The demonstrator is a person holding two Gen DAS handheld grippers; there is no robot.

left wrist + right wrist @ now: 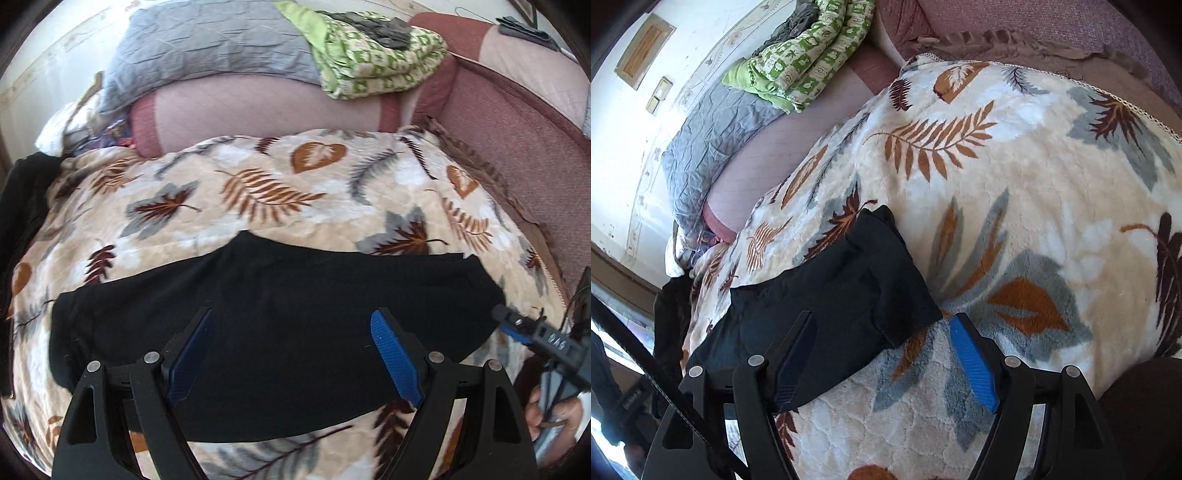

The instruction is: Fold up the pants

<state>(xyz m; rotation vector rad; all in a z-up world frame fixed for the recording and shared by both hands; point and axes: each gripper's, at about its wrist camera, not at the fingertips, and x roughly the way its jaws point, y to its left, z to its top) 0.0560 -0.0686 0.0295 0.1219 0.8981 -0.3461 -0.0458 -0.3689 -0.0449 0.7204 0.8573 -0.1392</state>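
Centrally, black pants lie folded and flat on a leaf-print blanket, with both grippers above them and holding nothing.

Seen from the left wrist, the pants form a wide dark band across the blanket's near part; the left gripper hangs over them with its blue pads spread apart and no cloth between them. Seen from the right wrist, the right gripper stands equally wide, one finger over the pants' end, the other over bare blanket. Beyond the blanket lie a pink mattress, a grey quilt and a green patterned quilt. A hand shows at the left view's lower right edge.
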